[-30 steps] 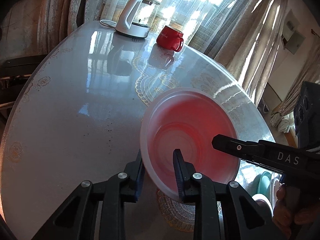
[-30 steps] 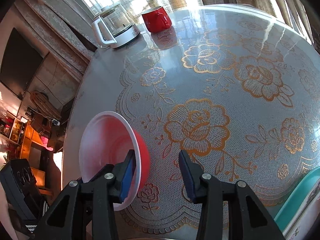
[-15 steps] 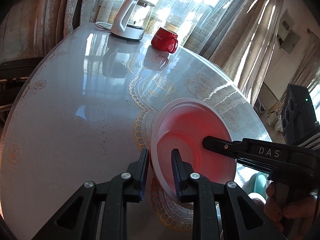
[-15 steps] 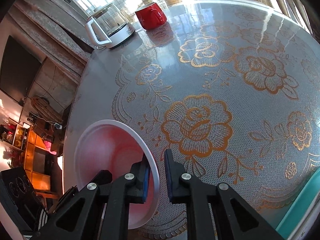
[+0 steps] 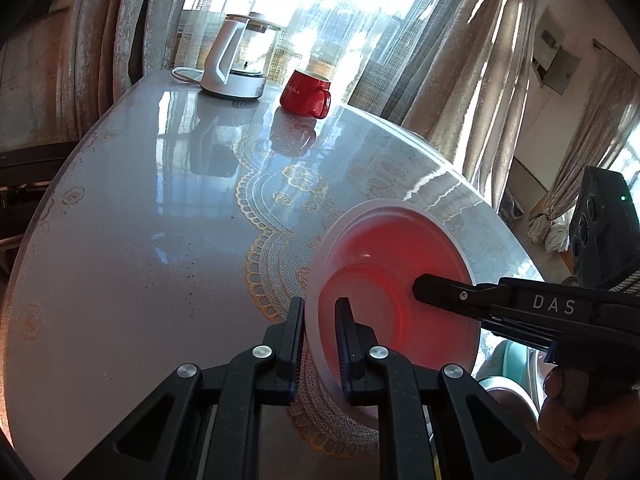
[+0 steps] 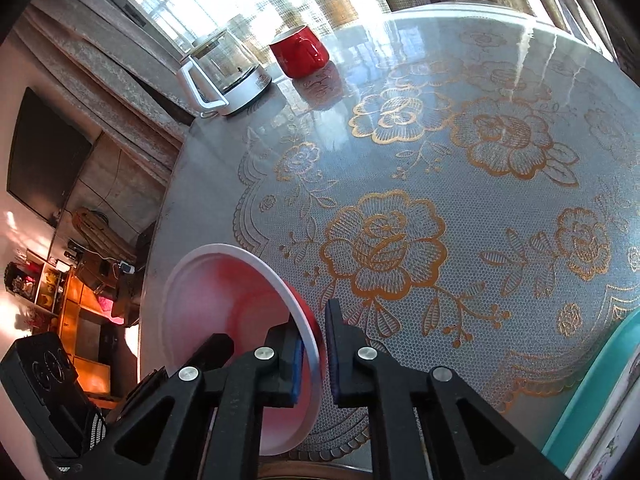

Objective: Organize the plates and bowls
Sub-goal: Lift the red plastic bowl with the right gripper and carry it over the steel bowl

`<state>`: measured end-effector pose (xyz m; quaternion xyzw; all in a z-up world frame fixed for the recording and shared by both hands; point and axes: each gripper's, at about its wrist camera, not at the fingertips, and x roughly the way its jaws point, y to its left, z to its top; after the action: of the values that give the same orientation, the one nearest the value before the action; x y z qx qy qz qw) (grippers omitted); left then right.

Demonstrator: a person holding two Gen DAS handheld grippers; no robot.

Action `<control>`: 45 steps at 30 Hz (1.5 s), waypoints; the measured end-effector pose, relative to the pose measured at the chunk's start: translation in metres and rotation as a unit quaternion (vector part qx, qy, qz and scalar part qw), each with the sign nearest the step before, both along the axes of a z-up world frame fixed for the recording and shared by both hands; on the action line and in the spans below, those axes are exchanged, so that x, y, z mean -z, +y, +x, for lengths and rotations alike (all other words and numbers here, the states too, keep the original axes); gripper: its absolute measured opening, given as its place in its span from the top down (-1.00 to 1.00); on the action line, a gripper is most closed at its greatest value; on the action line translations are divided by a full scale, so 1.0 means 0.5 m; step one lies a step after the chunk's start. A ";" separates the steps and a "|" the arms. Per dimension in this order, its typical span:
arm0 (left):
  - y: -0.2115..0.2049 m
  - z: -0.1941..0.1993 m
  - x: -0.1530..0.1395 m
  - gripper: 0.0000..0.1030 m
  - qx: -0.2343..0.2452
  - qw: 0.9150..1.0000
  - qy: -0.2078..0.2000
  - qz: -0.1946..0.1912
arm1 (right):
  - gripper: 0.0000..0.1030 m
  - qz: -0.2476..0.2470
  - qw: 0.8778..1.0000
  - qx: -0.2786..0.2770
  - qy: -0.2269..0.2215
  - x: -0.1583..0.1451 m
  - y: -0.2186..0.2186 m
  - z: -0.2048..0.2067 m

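Lower centre of the left wrist view: left gripper [image 5: 320, 334], black ribbed pads, has just closed and clamps the thin rim of the smooth pink bowl [image 5: 394, 280], tilted over the glossy lace-patterned table [image 5: 140, 240]. Lower centre of the right wrist view: right gripper [image 6: 314, 350] has just closed and pinches the same bowl's opposite rim; glass kettle [image 6: 226, 74] and red mug [image 6: 300, 52] upper left.

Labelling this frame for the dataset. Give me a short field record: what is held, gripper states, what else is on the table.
held item: red bowl, white inside rim, tilted up off the table
left gripper: shut on the bowl's near rim, jaws just closed
right gripper: shut on the opposite rim, jaws just closed
table cover: lace cloth with gold flowers
far side of table: red mug beside a glass kettle, apart
near edge: teal dish, partly cut off
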<state>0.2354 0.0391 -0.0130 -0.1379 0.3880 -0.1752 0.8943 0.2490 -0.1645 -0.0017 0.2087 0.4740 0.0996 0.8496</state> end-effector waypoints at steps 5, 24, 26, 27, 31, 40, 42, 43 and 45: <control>0.001 -0.024 -0.035 0.71 0.004 0.999 -0.051 -0.014 | 0.82 0.011 1.000 0.010 -0.027 -0.030 -0.006 -0.014; -0.039 -0.106 -0.085 0.71 0.064 0.989 -0.125 -0.039 | 0.82 0.014 0.996 0.053 -0.077 -0.098 -0.053 -0.134; -0.046 -0.113 -0.086 0.71 0.072 0.988 -0.128 -0.038 | 0.82 0.014 0.995 0.057 -0.078 -0.098 -0.057 -0.139; -0.050 -0.116 -0.087 0.71 0.076 0.988 -0.131 -0.036 | 0.82 0.014 0.995 0.060 -0.078 -0.097 -0.061 -0.145; -0.065 -0.131 -0.087 0.71 0.091 0.986 -0.140 -0.029 | 0.82 0.020 0.994 0.068 -0.078 -0.092 -0.073 -0.163; -0.071 -0.157 -0.087 0.71 0.123 0.981 -0.147 -0.041 | 0.82 0.041 0.994 0.076 -0.073 -0.073 -0.094 -0.211; -0.068 -0.165 -0.084 0.71 0.128 0.980 -0.144 -0.045 | 0.82 0.046 0.994 0.073 -0.070 -0.068 -0.097 -0.222; -0.067 -0.169 -0.082 0.71 0.132 0.980 -0.142 -0.045 | 0.82 0.047 0.994 0.072 -0.068 -0.066 -0.097 -0.227; -0.063 -0.183 -0.078 0.71 0.134 0.980 -0.141 -0.046 | 0.82 0.053 0.994 0.066 -0.064 -0.061 -0.095 -0.236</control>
<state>0.1441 0.0075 0.0260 -0.0992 0.2649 -0.3291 0.9009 0.1311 -0.2120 0.0289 0.2770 0.3977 0.0818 0.8709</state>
